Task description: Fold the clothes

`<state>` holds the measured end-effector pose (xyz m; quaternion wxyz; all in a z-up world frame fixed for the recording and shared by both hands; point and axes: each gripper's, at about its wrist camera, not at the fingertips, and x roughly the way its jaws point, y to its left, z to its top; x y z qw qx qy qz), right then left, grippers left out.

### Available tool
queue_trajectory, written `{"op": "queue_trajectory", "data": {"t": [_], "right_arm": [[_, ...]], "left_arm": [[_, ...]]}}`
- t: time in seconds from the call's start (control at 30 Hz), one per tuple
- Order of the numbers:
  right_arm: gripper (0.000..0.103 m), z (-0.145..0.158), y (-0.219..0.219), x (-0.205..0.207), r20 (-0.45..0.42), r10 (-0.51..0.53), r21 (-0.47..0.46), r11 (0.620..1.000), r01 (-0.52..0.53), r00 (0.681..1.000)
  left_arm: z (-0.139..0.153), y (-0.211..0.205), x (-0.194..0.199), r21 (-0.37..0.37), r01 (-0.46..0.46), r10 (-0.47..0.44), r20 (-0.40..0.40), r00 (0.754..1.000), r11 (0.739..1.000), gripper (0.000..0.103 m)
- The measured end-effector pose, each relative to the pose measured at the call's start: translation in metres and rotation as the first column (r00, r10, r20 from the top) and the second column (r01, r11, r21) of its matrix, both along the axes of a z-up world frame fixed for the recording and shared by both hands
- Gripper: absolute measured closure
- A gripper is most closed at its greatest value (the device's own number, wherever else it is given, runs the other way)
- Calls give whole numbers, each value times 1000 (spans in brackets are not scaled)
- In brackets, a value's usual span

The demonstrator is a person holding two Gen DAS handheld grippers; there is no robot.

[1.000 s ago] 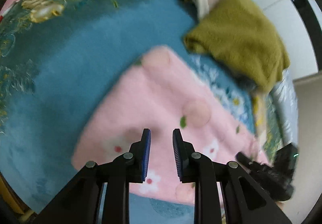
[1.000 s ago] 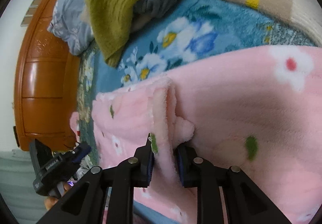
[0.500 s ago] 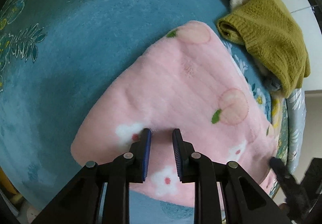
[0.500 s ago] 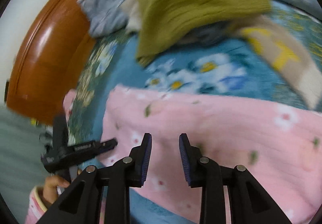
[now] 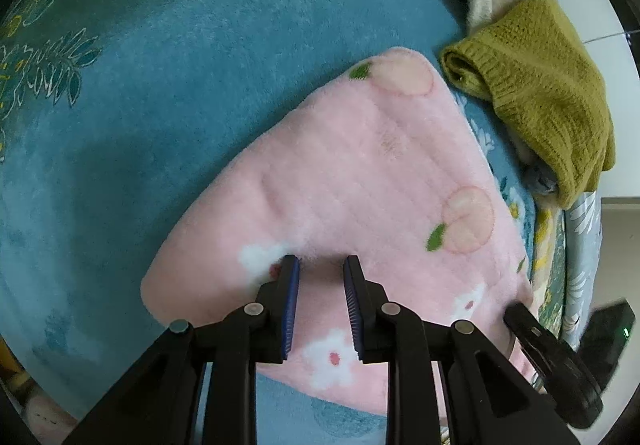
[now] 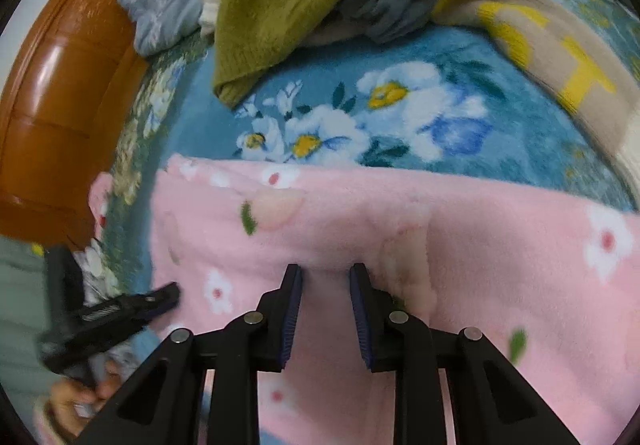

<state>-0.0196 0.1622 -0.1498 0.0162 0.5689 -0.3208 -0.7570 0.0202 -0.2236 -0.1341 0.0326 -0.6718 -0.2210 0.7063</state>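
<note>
A pink fleece garment (image 5: 360,181) with flower and peach prints lies folded flat on a blue floral blanket (image 5: 168,85); it also shows in the right wrist view (image 6: 460,245). My left gripper (image 5: 320,269) is open and empty just above the garment's near part. My right gripper (image 6: 325,277) is open and empty over the garment's other side. The right gripper shows at the lower right of the left wrist view (image 5: 552,349), and the left gripper at the lower left of the right wrist view (image 6: 116,313).
An olive knitted sweater (image 5: 536,93) lies on a pile with a beige and yellow garment (image 6: 560,57) and grey-blue cloth (image 6: 160,5) beyond the pink one. A wooden headboard (image 6: 52,105) stands at the left of the right wrist view.
My right gripper let go of the pink fold it was pinching, opened and drew back. The garment now lies flat. My left gripper came lower over it, still open.
</note>
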Motion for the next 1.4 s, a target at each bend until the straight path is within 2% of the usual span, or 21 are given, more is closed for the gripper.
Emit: {"op": "queue_trajectory", "data": {"t": [0.1,0.17,0.2,0.23,0.27,0.33,0.4,0.47,0.57,0.67,0.77,0.87,0.9,1.0,1.03,1.13,1.23,1.33,1.4], "right_arm": [[73,36,23,34,-68,-24,32,999,26,997],[71,55,54,71,-84,-81,50,995,86,993],[61,60,69,91,-85,-126,52,990,131,988],[43,64,85,112,-83,-178,50,982,182,981],[36,67,103,142,-78,-247,36,967,251,966],[35,67,131,194,-51,-352,-6,936,352,935],[35,62,146,234,-9,-422,-6,906,422,906],[35,50,156,272,43,-505,8,863,505,862],[35,17,165,312,103,-646,-87,752,653,757],[35,-10,172,322,130,-726,-160,657,737,676],[35,-26,180,323,119,-793,-166,578,799,598],[46,-36,185,322,124,-829,-164,525,835,545],[55,-37,185,321,127,-835,-169,514,841,535],[68,-25,186,311,109,-829,-147,532,834,549],[70,-15,186,305,86,-818,-137,555,820,568],[72,29,177,272,-38,-745,-145,664,734,666],[72,88,151,221,-199,-631,-233,773,590,749],[72,140,109,160,-350,-497,-311,861,402,794],[72,161,71,121,-409,-409,-335,899,282,815]], "left_arm": [[3,-3,2,22,-14,14,-6,1000,1000,75],[4,-2,3,22,-5,5,-6,1000,1000,74],[5,-2,3,23,0,0,-5,1000,1000,74],[5,-2,4,25,4,-4,-4,1000,1000,74],[6,-3,5,30,5,-5,-3,1000,1000,74],[8,-6,8,43,-3,3,-1,1000,999,73],[11,-7,13,54,-14,15,-6,1000,998,71],[15,-8,18,51,-6,6,-13,1000,999,68],[13,-8,31,44,13,-12,-22,1000,999,67],[18,-10,38,41,7,-6,-31,1000,999,66],[17,-25,37,55,-22,24,-44,999,998,66],[19,-35,32,70,-45,49,-54,997,996,66],[19,-34,31,74,-48,52,-57,997,996,65],[23,-33,33,62,-42,45,-61,997,997,65],[27,-31,37,59,-39,42,-63,997,998,65],[26,-25,30,68,-39,44,-78,996,997,65],[26,-22,27,76,-43,50,-98,994,996,65],[34,-28,27,109,-75,91,-146,985,991,65],[40,-35,29,138,-104,129,-185,974,985,65]]}}
